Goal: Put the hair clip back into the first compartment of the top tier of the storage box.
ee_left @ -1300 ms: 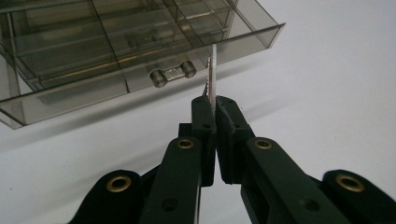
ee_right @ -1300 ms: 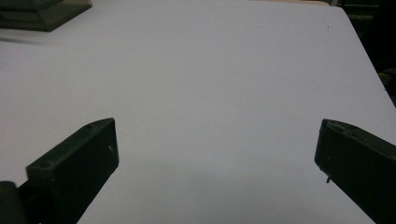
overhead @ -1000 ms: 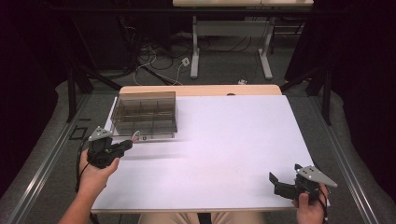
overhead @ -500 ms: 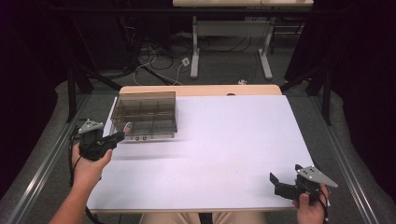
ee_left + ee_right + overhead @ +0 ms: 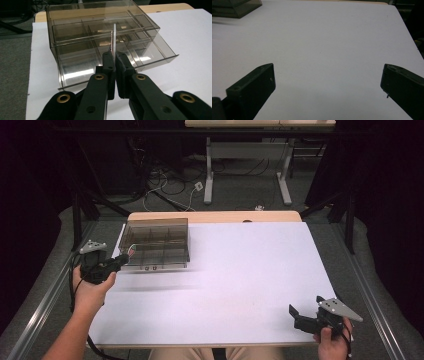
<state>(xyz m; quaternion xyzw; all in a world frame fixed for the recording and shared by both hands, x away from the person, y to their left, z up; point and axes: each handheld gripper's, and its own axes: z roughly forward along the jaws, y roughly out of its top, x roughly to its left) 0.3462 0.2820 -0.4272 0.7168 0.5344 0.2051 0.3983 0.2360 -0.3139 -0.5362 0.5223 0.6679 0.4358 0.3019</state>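
I hold my left gripper [image 5: 113, 58] at the desk's left edge, its jaws pressed together on a thin, flat, pale piece [image 5: 114, 41] that stands on edge between them, a toothed rim showing along one side. What it is exactly I cannot tell; it looks like a small disc or blade. Just beyond the tips sits the smoky plastic compartment box [image 5: 100, 42], near the far left corner of the desk [image 5: 240, 285], its drawer-like tray pulled a little toward me and divided into several cells.

I judge the step in hand to be carrying the piece to the box for dropping into one of the cells. The next move calls for lifting the tips above the box's near wall, lining the piece over a chosen cell, and only then parting the jaws, since the piece is thin and could catch on a divider or tip out onto the desk.

My right gripper [image 5: 306, 317] rests at the near right corner, well apart from the box, its jaws spread wide and holding nothing.
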